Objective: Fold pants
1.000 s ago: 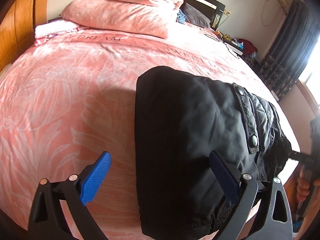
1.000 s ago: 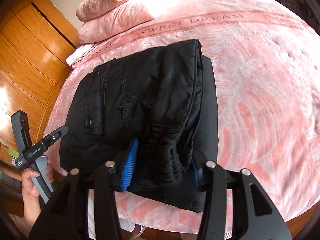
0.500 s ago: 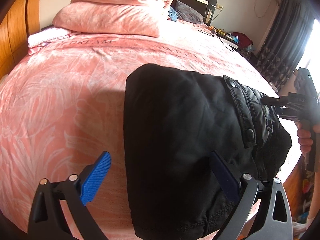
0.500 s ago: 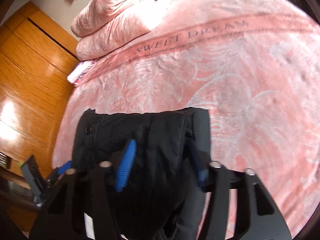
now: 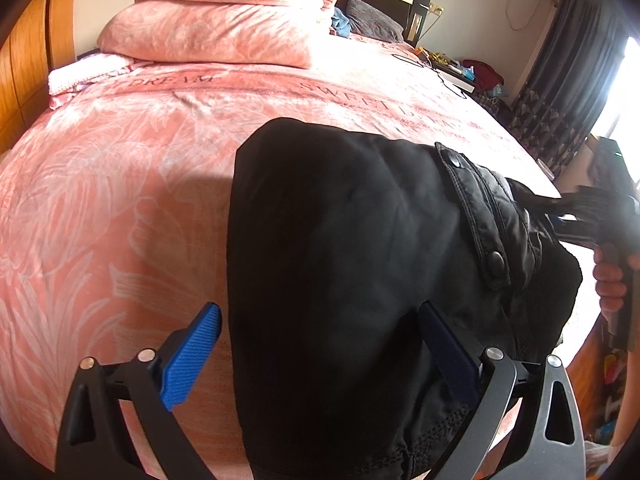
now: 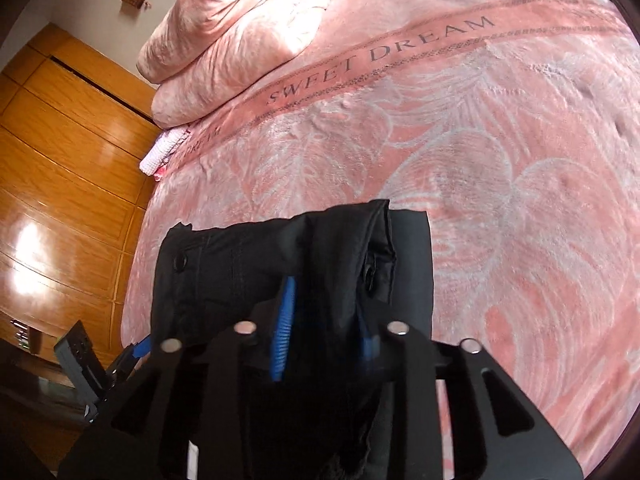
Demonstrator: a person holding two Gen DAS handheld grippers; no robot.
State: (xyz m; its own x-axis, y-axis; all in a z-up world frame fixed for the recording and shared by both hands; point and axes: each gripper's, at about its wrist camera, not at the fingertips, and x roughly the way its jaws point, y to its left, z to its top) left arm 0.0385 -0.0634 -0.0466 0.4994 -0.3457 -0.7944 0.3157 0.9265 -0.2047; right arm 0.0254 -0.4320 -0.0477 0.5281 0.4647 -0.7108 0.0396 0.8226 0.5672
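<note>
**The right gripper lifts one end of the pants**

From the left wrist camera, the black pants (image 5: 340, 264) lie in a thick folded pile on the pink bed (image 5: 120, 184), near the edge of the bed. The left gripper (image 5: 320, 344) has its fingers wide open. One blue finger (image 5: 192, 356) sits over the bed cover and the other sits over the dark cloth, so it holds nothing. A second ago the other tool was low at the right edge. Now it is higher and reaches into the pants by the strap with two snaps (image 5: 476, 216). The pile has hardly moved on the bed.

From the right wrist camera, the right gripper (image 6: 324, 332) is closed on a bunch of the pants (image 6: 280, 256). Black cloth fills the gap between its blue fingers (image 6: 284, 328). A second ago the pants filled most of this view and lay flat. Now the camera sits higher and more of the bed (image 6: 500, 200) shows, while the cloth hangs from the fingers. That looks like the start of one more fold, with the held end going up and over the rest.

The pillows (image 6: 240, 32) sit at the top of the bed, well apart from the pants. There are no boxes, bags or baskets to see, so nothing is inside anything.
</note>
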